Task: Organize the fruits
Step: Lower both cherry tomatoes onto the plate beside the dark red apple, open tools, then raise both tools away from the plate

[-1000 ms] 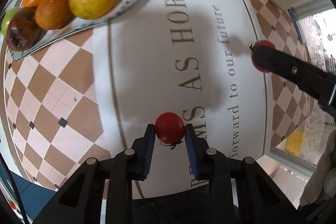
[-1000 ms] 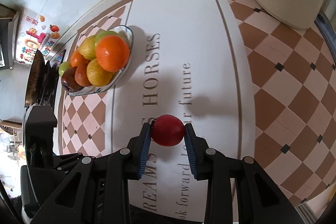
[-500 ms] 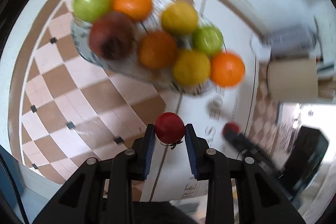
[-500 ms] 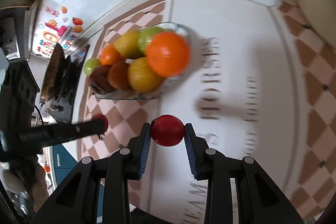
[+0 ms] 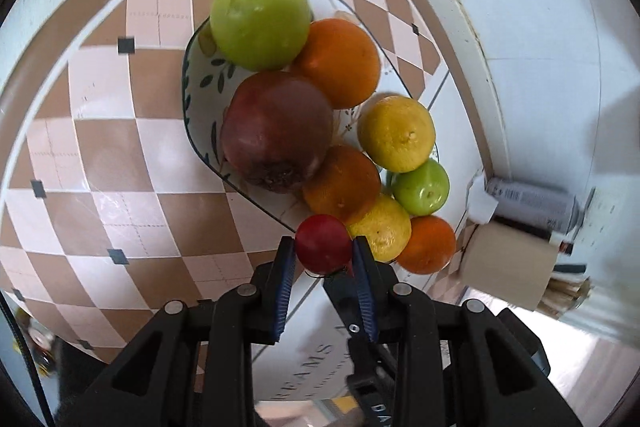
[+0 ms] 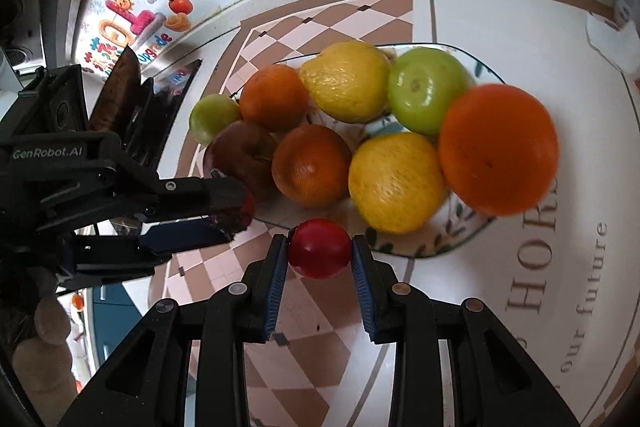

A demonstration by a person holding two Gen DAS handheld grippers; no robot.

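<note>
Glossy red skin marked both held fruits: the left gripper (image 5: 324, 253) pinched a small round red fruit (image 5: 322, 243) between ribbed blue pads, and the right gripper (image 6: 320, 251) pinched a second red fruit (image 6: 320, 247) likewise. The white leaf-patterned ceramic bowl (image 6: 432, 243), heaped with smooth green, dimpled orange and yellow fruit, lay at 12 o'clock of each claw. A second earlier, both fruits hung over the lettered mat, the bowl far off at 10 o'clock; both had since closed on its rim.
</note>
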